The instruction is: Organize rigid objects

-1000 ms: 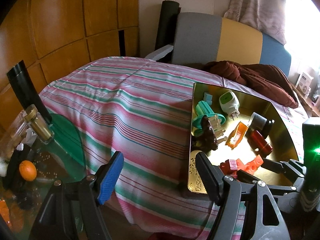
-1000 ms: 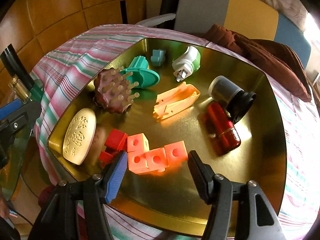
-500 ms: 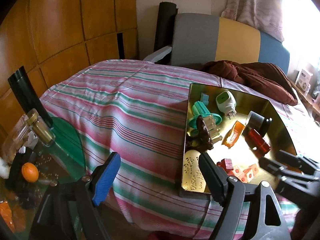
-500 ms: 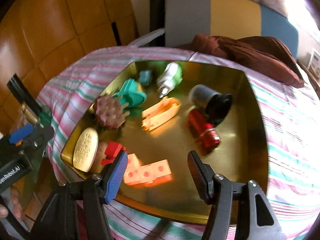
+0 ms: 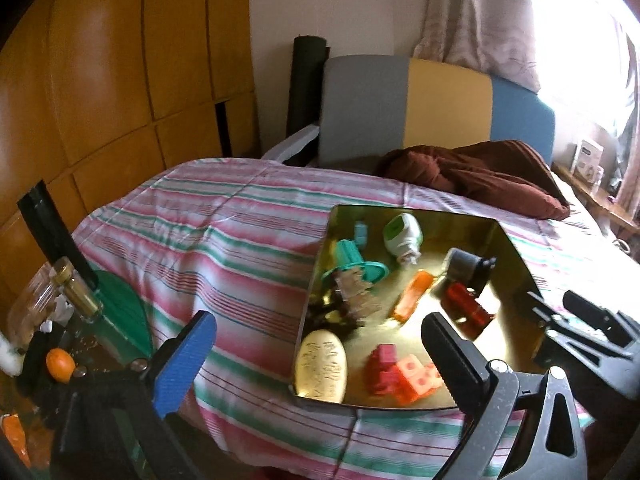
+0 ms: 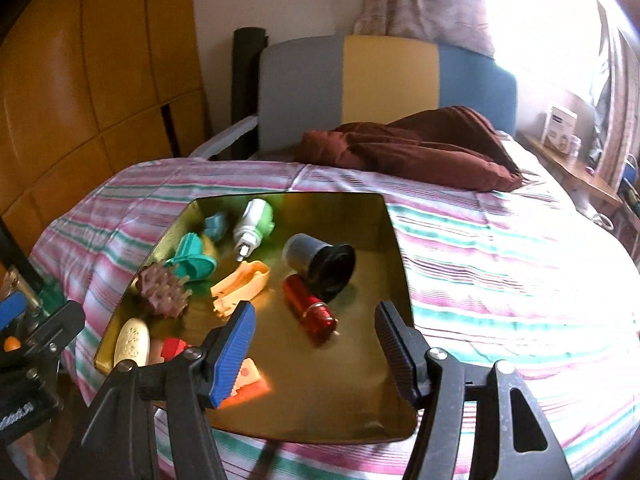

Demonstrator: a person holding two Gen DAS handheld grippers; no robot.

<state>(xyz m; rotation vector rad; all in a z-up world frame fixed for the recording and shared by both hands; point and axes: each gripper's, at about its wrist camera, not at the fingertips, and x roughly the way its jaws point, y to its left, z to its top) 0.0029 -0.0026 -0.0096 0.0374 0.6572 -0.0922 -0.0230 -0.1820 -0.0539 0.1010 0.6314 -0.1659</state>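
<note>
**A:** What does the left wrist view give?

**B:** The left tongs [image 5: 316, 354] stand spread wide with nothing between them, hanging off the near edge of the bed [image 5: 224, 232]. The gold tray [image 5: 508, 240] is the landmark. It sits on the striped bedcover, and every loose piece lies inside it. The cream oval soap [image 5: 320, 366] is in the tray's near left corner. The red and orange blocks [image 5: 400, 372] are just beside it along the near wall. The teal piece [image 5: 352, 264] and the spiky brown brush [image 5: 352, 300] crowd the left wall. The right tongs' tips reach in beside the tray's right wall.

**A:** And the right wrist view?

**B:** The right tongs [image 6: 314, 346] are also spread and empty, hovering over the tray's near half. The red cylinder [image 6: 310, 308] lies on its side near the tray's middle, touching the dark capped jar [image 6: 320, 260]. The orange clip [image 6: 240, 286] is left of them. The white and green plug-in [image 6: 254, 222] and a small blue piece [image 6: 216, 226] lie toward the far wall.

**A:** So how far along is it?

**B:** One cannot tell. Everything gathered in the tray fits a finished gathering or a heap waiting to be sorted.

**A:** And if a pick follows?

**B:** The cylinder would likely roll, so gripping across its body, clear of the jar, would serve best.
</note>
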